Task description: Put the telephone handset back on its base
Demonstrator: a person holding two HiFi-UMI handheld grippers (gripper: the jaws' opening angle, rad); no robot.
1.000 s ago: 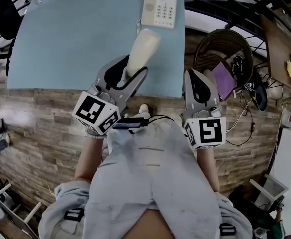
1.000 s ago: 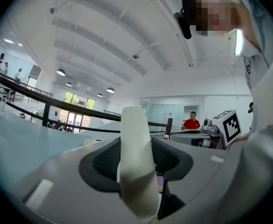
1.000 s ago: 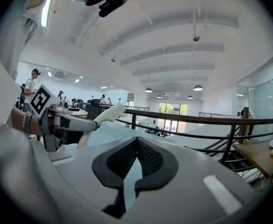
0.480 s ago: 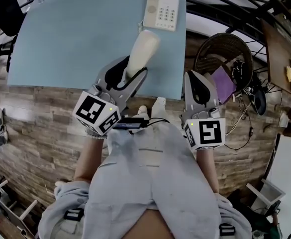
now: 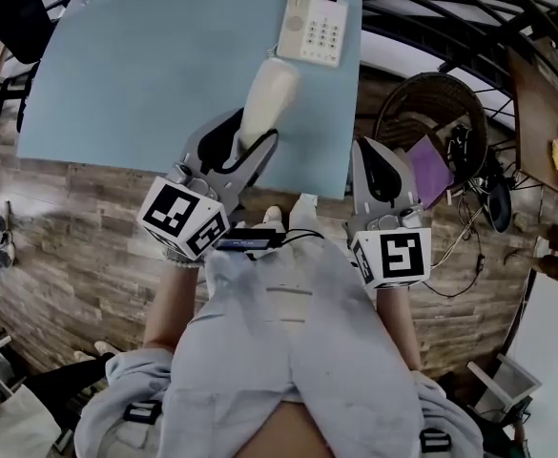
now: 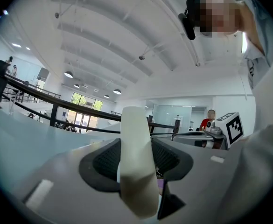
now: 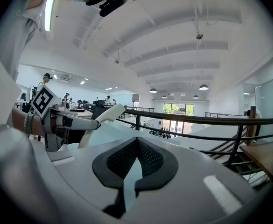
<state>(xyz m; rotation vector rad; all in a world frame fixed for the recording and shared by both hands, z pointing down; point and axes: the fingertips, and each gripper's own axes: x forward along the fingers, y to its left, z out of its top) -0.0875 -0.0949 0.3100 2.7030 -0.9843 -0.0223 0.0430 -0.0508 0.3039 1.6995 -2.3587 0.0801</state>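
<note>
Barely any shift since a second ago; left gripper (image 5: 252, 148) clamps handset (image 5: 267, 93) just short of base (image 5: 315, 29); right gripper (image 5: 378, 167) closed, empty; carry step; next: align over cradle, lower.

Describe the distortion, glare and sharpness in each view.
Head view: fisheye bends the floor planks; handset sharp, evenly lit. Left gripper view: dark round vignette; handset's near end soft. Right gripper view: same vignette; railing bows; ceiling lamps glare mildly.
</note>
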